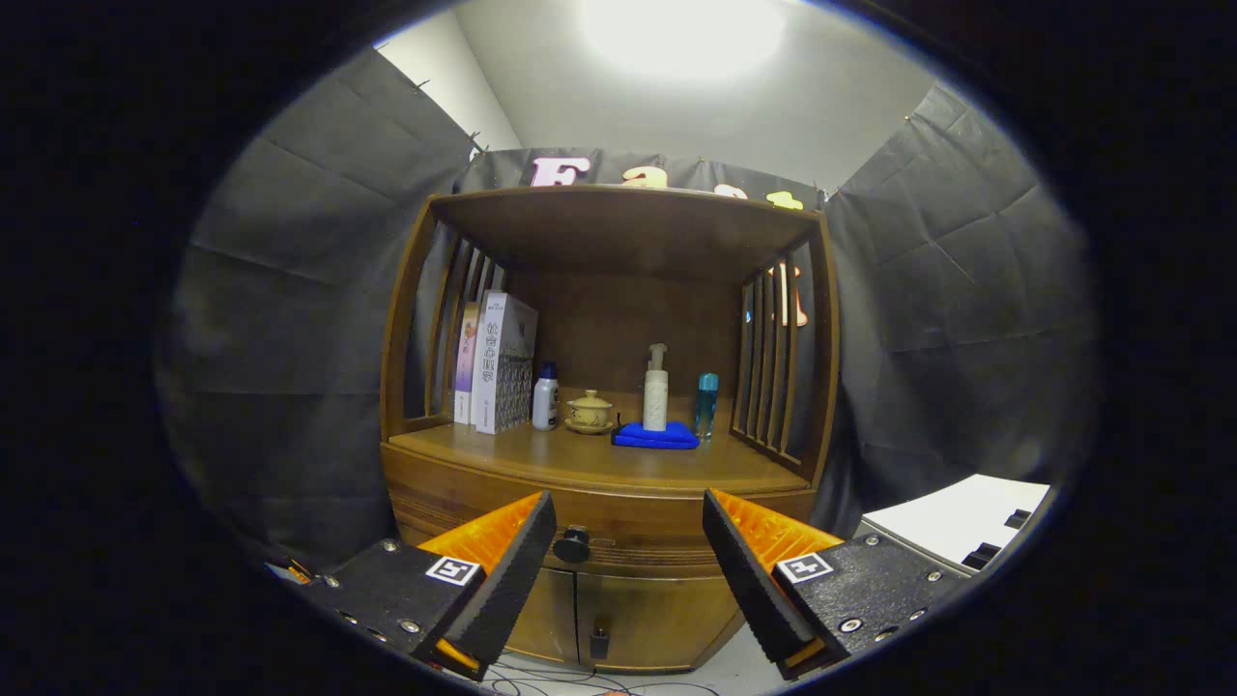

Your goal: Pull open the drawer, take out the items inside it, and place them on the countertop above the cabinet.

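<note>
Facing the cabinet [618,522], the gripper [628,541] hangs with its fingers spread wide and empty. The drawer's round knob [571,544] sits beyond them, nearer the left finger, so I judge a forward, slightly leftward reach comes next.

Books [498,362], upright, far left, leaning on slatted side; white bottle w/ blue cap [546,398] just beside them; lidded yellow cup on saucer [589,411] next along; white pump bottle [655,391] standing on folded blue cloth [656,437]; clear blue bottle [706,404] just beside cloth, nr slatted side panel [770,362]; cables [580,681] on floor below.
</note>
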Available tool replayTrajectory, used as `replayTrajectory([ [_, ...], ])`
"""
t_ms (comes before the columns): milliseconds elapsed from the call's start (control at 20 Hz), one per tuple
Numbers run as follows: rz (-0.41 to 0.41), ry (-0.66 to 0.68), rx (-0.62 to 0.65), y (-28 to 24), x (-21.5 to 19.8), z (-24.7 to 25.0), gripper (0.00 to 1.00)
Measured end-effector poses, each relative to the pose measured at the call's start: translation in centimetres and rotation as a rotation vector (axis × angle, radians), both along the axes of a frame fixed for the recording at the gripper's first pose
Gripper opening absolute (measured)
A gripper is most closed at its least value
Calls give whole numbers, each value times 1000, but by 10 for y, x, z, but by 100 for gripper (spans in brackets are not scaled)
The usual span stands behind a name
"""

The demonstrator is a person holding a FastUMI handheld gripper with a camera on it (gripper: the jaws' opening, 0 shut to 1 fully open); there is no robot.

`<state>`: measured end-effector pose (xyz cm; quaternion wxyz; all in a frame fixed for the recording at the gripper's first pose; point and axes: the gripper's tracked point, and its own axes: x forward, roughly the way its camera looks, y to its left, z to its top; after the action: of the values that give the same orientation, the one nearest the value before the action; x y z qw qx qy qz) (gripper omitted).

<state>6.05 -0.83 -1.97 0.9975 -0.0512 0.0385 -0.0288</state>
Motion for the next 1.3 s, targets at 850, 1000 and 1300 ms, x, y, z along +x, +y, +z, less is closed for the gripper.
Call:
replayTrajectory([
  [850, 34, 244, 37, 30, 106, -119, 96],
  [1000, 37, 280, 65, 37, 117, -136, 95],
  [1300, -9, 270, 121, 34, 127, -145, 67],
])
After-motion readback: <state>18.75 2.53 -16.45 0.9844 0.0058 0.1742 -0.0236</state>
